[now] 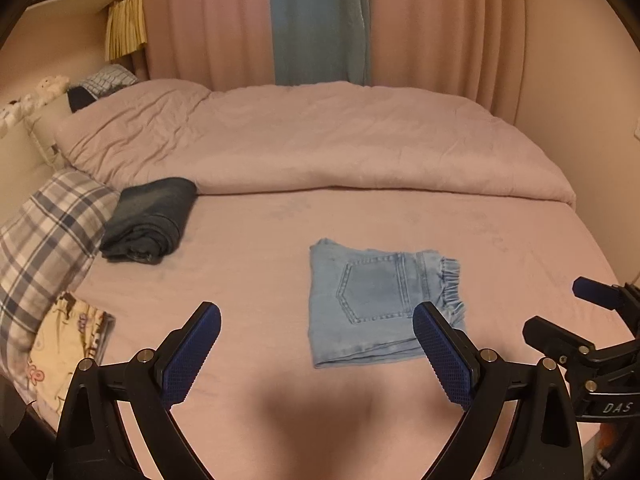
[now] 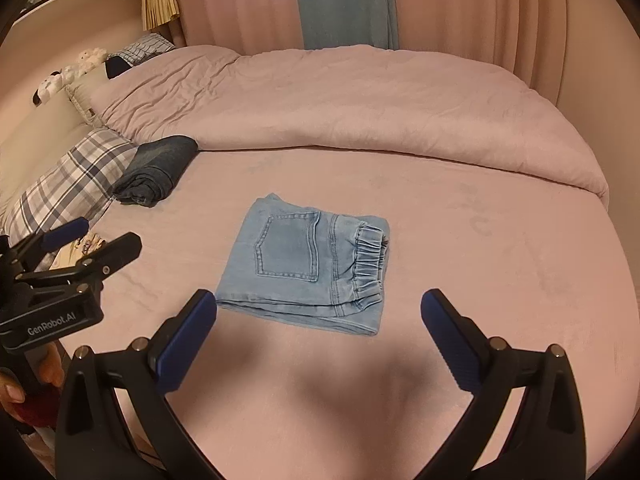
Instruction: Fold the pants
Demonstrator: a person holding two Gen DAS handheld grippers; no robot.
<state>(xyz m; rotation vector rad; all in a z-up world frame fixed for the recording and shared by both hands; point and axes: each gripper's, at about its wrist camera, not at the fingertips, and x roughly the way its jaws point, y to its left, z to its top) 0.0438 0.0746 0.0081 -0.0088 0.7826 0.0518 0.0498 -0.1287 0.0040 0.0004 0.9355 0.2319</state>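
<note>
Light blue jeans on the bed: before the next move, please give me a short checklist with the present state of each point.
1. Light blue jeans folded into a compact stack, back pocket on top: ok.
2. Edges aligned: not ok, the elastic cuffs stick out at one side.
3. Left gripper open, nothing between the fingers: ok.
4. Right gripper open, nothing held: ok.
5. Both grippers clear of the jeans: ok.
6. Room beside the dark folded jeans near the plaid pillow: cannot tell.
</note>
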